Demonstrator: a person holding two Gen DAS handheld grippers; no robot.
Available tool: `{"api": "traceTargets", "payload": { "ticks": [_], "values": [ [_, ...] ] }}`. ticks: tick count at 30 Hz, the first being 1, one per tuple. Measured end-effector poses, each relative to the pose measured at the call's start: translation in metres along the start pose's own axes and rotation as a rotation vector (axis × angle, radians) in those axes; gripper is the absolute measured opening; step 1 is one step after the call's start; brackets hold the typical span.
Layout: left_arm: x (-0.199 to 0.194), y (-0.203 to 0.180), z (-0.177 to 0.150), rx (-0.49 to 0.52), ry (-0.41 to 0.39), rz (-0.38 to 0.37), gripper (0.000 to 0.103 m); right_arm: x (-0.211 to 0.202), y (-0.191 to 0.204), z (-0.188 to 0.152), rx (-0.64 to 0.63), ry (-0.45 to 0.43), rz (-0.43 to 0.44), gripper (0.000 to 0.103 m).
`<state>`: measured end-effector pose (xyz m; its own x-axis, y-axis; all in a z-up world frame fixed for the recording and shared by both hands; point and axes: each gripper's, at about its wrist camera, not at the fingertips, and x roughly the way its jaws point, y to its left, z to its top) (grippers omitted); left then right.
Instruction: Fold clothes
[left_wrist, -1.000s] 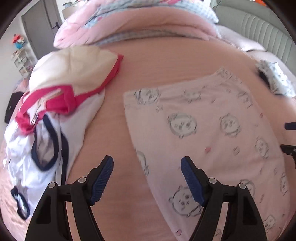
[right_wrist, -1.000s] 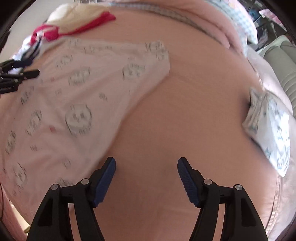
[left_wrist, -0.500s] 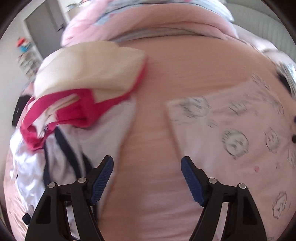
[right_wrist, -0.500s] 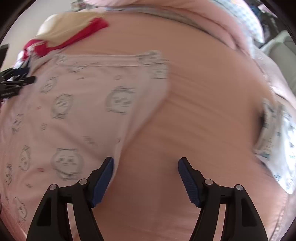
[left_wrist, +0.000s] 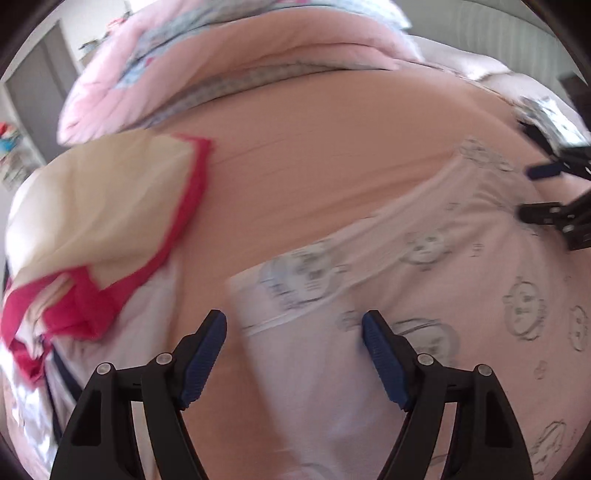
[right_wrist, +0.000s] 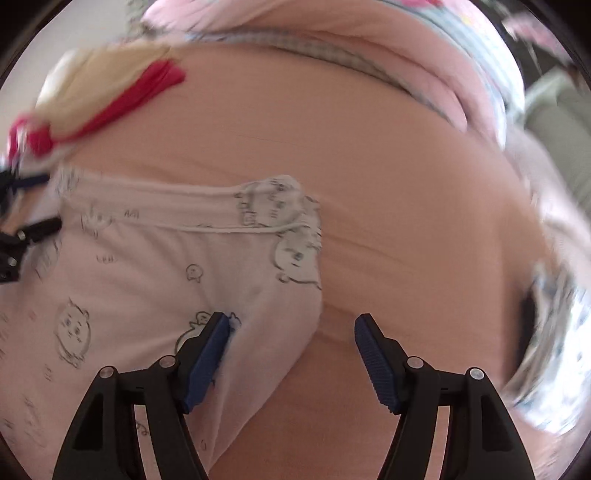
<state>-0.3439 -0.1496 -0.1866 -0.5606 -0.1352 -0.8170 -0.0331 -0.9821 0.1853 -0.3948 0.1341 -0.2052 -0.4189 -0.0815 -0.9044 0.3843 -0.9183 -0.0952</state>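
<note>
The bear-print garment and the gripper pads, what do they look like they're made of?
The bear-print garment looks like thin, soft knit cotton, matte: it drapes and creases, with a stitched hem. That is a guess from the look. The left gripper and right gripper have blue pads that look like ribbed rubber or soft plastic, on glossy black plastic arms.

Bed (left_wrist: 314, 155) with peach sheet. On it: pale pink printed garment (left_wrist: 461, 295) spread flat, heap of cream-and-red and white clothes (left_wrist: 103, 221) to its left, folded patterned piece (right_wrist: 554, 350) at right, rolled pink quilt (left_wrist: 240, 48) along far edge.
</note>
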Motion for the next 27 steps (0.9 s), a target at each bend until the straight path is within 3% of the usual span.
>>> {"api": "traceTargets", "payload": {
  "ticks": [4, 7, 8, 12, 14, 16, 20, 22, 27],
  "values": [
    [-0.017, 0.033, -0.001, -0.148, 0.044, 0.041, 0.075, 0.001, -0.044, 0.003, 0.232, 0.061, 0.064, 0.069],
    [-0.056, 0.007, -0.013, -0.100, -0.014, -0.025, 0.075, -0.028, -0.035, -0.004, 0.211, 0.019, -0.039, 0.069],
    [-0.067, -0.005, -0.019, -0.084, -0.015, -0.057, 0.075, -0.040, -0.027, -0.011, 0.191, -0.004, -0.035, 0.069],
    [-0.097, -0.058, -0.048, -0.077, -0.005, -0.160, 0.075, -0.076, 0.013, -0.052, 0.164, -0.010, 0.151, 0.069],
    [-0.109, -0.081, -0.066, -0.071, 0.005, -0.175, 0.075, -0.090, 0.046, -0.075, 0.107, -0.011, 0.190, 0.069],
    [-0.117, -0.098, -0.086, -0.046, 0.019, -0.146, 0.075, -0.101, 0.082, -0.108, 0.036, -0.014, 0.205, 0.069],
    [-0.131, -0.110, -0.124, -0.016, 0.064, -0.071, 0.076, -0.090, 0.129, -0.164, -0.079, 0.055, 0.127, 0.069],
    [-0.140, -0.107, -0.140, -0.020, 0.085, -0.037, 0.076, -0.097, 0.132, -0.184, -0.099, 0.011, 0.071, 0.071],
    [-0.163, -0.093, -0.172, -0.079, 0.129, 0.058, 0.076, -0.112, 0.103, -0.211, 0.037, 0.048, 0.080, 0.071]
  ]
}}
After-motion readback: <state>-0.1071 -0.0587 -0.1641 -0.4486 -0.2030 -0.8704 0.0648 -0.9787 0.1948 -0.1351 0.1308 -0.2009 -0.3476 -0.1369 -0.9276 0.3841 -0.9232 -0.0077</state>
